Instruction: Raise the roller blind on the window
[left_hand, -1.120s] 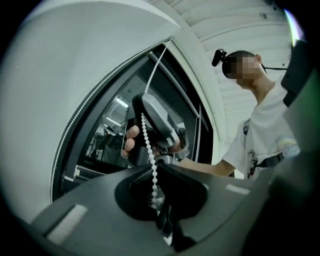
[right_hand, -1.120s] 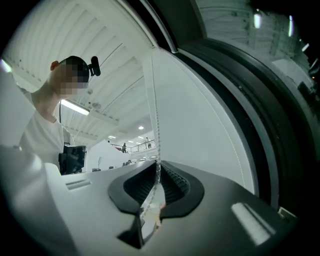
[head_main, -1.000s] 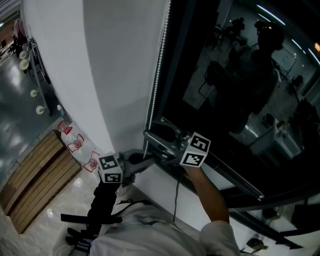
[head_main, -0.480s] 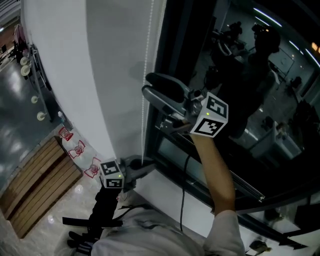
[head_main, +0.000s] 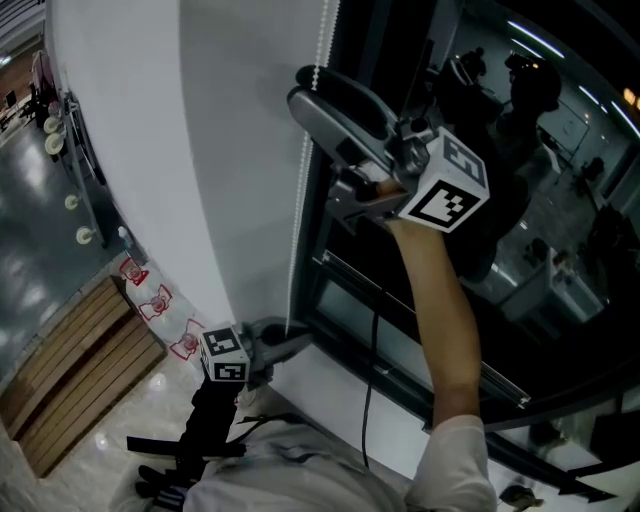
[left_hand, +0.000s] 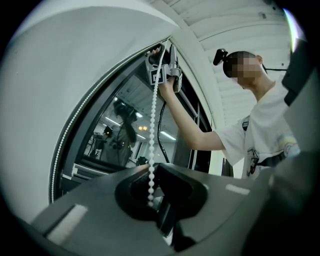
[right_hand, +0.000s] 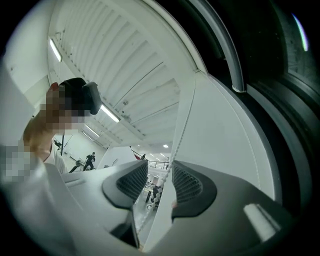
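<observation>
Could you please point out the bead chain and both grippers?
bead chain (left_hand: 152, 145), left gripper view, mid-strand beads.
left gripper (head_main: 287, 333), head view, between jaw tips.
right gripper (head_main: 303, 86), head view, between jaw tips.

Slatted wooden platform (head_main: 75, 350), glossy grey floor (head_main: 30, 230), ribbed white ceiling (right_hand: 125, 60)

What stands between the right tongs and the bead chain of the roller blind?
Nothing visible. The bead chain runs through the gap of the open right tongs. Lower down, the left tongs are shut on it.
</observation>
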